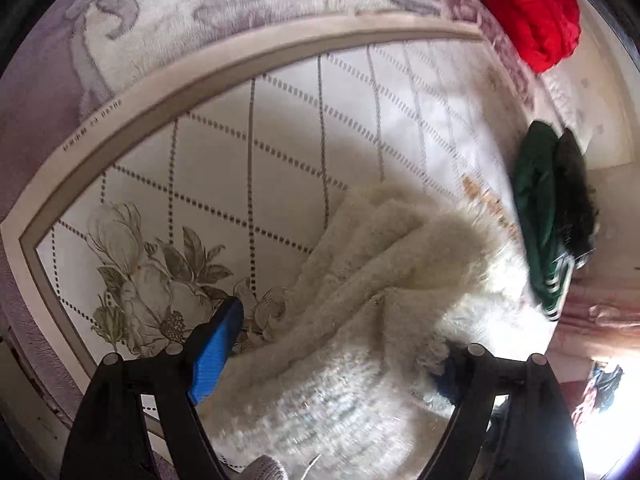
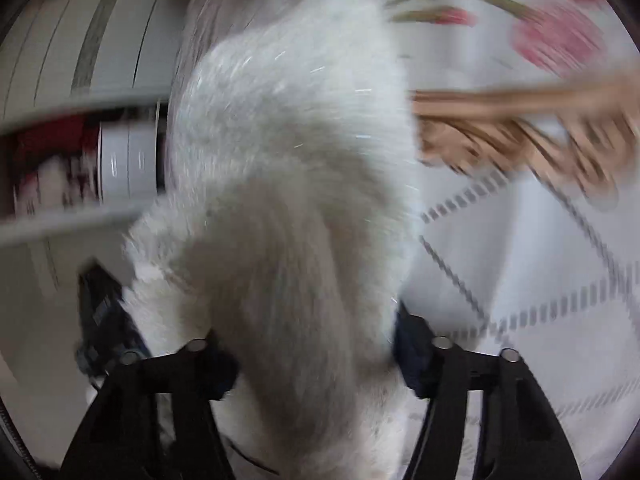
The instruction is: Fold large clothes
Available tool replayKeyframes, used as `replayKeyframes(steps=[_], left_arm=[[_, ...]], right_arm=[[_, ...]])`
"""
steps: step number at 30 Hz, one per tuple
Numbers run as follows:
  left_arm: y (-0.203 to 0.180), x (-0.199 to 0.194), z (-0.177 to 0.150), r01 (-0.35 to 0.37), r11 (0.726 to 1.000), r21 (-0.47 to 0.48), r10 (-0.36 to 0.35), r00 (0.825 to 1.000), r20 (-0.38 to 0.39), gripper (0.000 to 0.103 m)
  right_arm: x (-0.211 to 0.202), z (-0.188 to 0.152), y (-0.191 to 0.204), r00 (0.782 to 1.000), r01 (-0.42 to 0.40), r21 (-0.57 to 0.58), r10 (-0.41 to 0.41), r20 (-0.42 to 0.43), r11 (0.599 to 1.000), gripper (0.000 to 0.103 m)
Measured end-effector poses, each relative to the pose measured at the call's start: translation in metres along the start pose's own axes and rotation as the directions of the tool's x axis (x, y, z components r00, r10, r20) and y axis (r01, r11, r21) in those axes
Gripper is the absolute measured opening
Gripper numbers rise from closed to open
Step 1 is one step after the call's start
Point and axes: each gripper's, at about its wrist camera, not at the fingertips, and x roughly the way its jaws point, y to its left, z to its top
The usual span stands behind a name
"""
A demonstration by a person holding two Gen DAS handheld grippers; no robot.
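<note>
White fluffy garment (image 1: 360, 272) lies bunched on the quilted bed cover (image 1: 224, 168); your left hand-held gripper (image 1: 336, 344) stands apart, the right hand-held gripper (image 2: 312, 344) straddles thick pile whose clamping you cannot tell, so a shallow bite may slip.

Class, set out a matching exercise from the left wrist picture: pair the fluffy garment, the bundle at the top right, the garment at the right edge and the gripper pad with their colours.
Things:
1. fluffy garment
2. bundle at the top right
3. garment at the right edge
4. pad of the left hand-held gripper

Colours:
A. blue
B. dark green
C. white
D. red

Pairs: 1-C, 2-D, 3-B, 4-A
</note>
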Motion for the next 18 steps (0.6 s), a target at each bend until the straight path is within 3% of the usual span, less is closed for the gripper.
replayKeyframes(steps=[3,4,6,8,11,15,18], left_arm=[[-0.006,-0.012,-0.003,-0.018,0.998,0.058,0.018,1.0,0.006,0.098],[-0.008,-0.018,-0.007,-0.025,0.997,0.078,0.024,1.0,0.02,0.098],[-0.015,-0.024,-0.017,-0.034,0.988,0.148,0.03,0.999,0.029,0.098],[-0.025,-0.026,-0.023,-0.05,0.972,0.227,0.045,0.999,0.028,0.098],[-0.039,-0.039,-0.028,-0.05,0.954,0.295,0.037,0.998,0.048,0.098],[-0.056,-0.044,-0.029,0.032,0.953,0.3,-0.029,0.999,-0.016,0.098],[-0.051,-0.044,-0.024,0.116,0.969,0.22,-0.104,0.992,-0.064,0.098]], right_arm=[[-0.015,-0.049,-0.028,0.992,-0.065,0.266,0.035,0.117,0.962,0.056],[-0.014,-0.073,-0.034,0.993,-0.074,0.346,0.036,0.115,0.935,0.057],[-0.005,-0.107,-0.033,0.999,-0.037,0.388,0.025,0.038,0.921,0.061],[0.001,-0.131,-0.023,0.996,0.041,0.338,-0.013,-0.083,0.94,0.064],[-0.009,-0.143,-0.007,0.98,0.141,0.237,-0.1,-0.175,0.961,0.064],[-0.048,-0.141,0.035,0.959,0.249,0.041,-0.24,-0.15,0.968,0.064],[-0.07,-0.132,0.057,0.96,0.261,-0.066,-0.267,-0.089,0.963,0.067]])
